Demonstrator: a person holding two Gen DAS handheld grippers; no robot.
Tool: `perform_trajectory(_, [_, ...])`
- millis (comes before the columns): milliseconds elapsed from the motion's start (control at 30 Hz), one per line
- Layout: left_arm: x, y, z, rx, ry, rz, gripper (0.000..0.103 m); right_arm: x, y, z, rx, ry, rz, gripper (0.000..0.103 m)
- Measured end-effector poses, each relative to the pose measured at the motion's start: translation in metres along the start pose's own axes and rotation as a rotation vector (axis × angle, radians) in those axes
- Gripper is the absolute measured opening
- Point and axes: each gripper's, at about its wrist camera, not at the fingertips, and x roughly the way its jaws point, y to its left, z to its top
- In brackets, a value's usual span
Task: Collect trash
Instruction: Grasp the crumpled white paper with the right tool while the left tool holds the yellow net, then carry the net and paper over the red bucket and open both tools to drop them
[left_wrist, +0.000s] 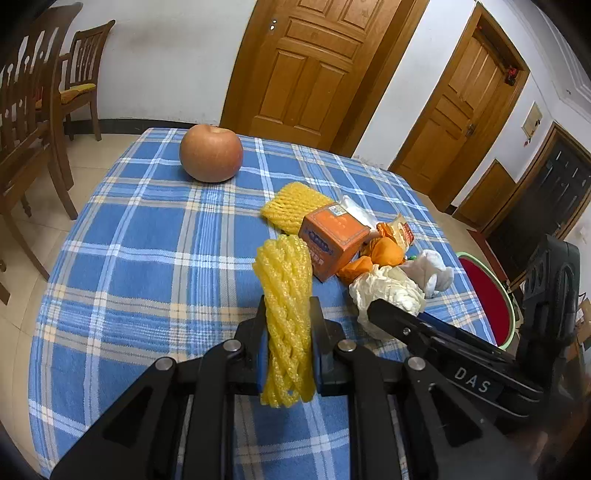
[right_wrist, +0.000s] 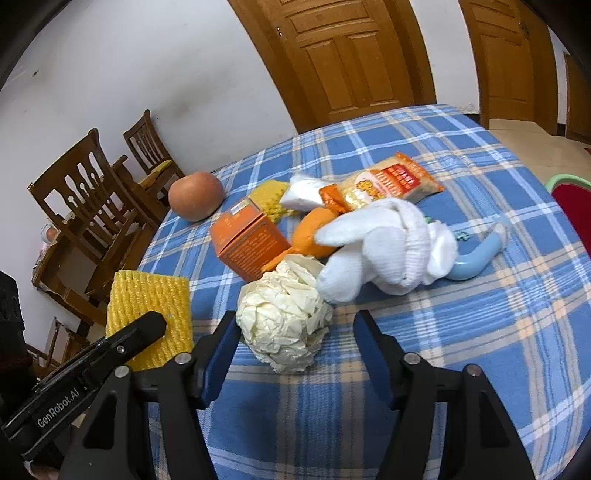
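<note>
My left gripper is shut on a yellow foam fruit net, held above the blue plaid tablecloth; the net also shows in the right wrist view. My right gripper is open, its jaws on either side of a crumpled cream paper ball, which also shows in the left wrist view. Behind lie an orange box, a second yellow net, a snack wrapper, orange peel, a white sock and a clear bag.
An apple sits at the table's far left. A light-blue curved object lies right of the sock. A red bin with a green rim stands beside the table's right edge. Wooden chairs stand left; doors behind.
</note>
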Motion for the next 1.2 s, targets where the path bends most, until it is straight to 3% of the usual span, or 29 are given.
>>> perform_trajectory(33, [0.0, 0.0, 0.0, 0.0, 0.003, 0.0, 0.017, 0.001, 0.0, 0.0, -0.001, 0.006, 0.011, 0.047])
perform_trajectory(267, [-0.005, -0.011, -0.005, 0.002, 0.007, -0.002, 0.017, -0.011, 0.002, -0.005, -0.031, -0.011, 0.037, 0.036])
perform_trajectory(600, [-0.007, -0.033, -0.008, 0.025, 0.022, -0.001, 0.017, -0.05, -0.001, -0.014, -0.052, -0.058, 0.101, 0.035])
perform_trajectory(1200, [-0.007, -0.096, -0.002, 0.097, 0.033, -0.104, 0.017, -0.114, -0.051, -0.017, 0.028, -0.163, 0.125, 0.034])
